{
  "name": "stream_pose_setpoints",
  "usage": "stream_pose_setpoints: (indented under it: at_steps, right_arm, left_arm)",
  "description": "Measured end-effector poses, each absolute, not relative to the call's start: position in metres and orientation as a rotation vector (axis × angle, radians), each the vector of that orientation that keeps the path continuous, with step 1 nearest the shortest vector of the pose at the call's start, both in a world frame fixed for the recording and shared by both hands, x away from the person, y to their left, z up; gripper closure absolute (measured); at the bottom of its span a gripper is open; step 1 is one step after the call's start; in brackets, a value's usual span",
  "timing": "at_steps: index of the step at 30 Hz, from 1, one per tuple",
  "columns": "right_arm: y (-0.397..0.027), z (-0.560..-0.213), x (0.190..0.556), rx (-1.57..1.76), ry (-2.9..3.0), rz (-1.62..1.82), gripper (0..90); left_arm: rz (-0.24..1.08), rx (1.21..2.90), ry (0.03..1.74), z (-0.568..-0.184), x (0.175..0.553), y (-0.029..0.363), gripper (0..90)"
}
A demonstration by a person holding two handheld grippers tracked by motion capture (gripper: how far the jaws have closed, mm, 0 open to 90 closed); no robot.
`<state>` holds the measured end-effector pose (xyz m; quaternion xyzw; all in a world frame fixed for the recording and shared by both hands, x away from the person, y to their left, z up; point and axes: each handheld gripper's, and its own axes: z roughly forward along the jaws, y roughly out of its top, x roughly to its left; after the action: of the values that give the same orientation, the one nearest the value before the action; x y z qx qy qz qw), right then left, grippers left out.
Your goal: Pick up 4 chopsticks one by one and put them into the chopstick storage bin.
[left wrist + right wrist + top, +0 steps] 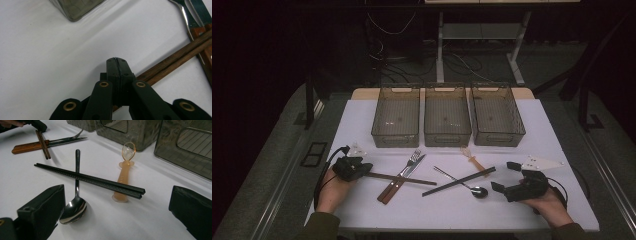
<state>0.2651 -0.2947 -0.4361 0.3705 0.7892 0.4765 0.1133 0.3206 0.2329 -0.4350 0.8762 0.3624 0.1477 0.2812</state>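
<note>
Closing flat against each other, the two black jaws of the left gripper (117, 65) stand fully shut, and the left gripper view shows the pair of brown wooden chopsticks (175, 60) running out from under and behind the tips; whether the sticks are actually pinched or merely lie beneath the jaws I cannot tell. In the high view that gripper (353, 167) sits at the near left end of the same chopsticks (404, 178), which cross over the wood-handled fork and knife (401, 176). The right gripper (117, 217) rests with its jaws wide apart, holding nothing, facing the steel spoon (75, 206), the pair of black chopsticks (90, 180) lying over it, and the translucent orange plastic spoon (123, 177). Beyond stand three smoky clear plastic bins (447, 120) in a row on the white table (362, 120).

The step in hand looks like taking up the wooden chopsticks for sorting. To do it well, both sticks should be clamped together near the end, lifted level, and drawn clear of the fork and knife without dragging them along.
</note>
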Motion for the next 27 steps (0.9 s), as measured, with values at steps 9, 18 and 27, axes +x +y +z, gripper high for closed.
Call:
stream_pose_setpoints:
  at_steps: [9, 18, 27]
  right_arm:
    - [-0.295, -0.436, 0.265, 1.084, 2.318, 1.396, 1.0]
    - [-0.295, -0.436, 0.265, 1.083, 2.320, 1.397, 0.9]
    - [-0.295, -0.436, 0.265, 1.083, 2.321, 1.399, 0.9]
  left_arm:
    - [0.358, 2.344, 0.981, -0.434, 0.313, 0.235, 89.2]
    - [0.343, 2.338, 0.986, -0.434, 0.311, 0.236, 89.2]
    - [0.330, 2.329, 0.981, -0.435, 0.306, 0.238, 89.2]
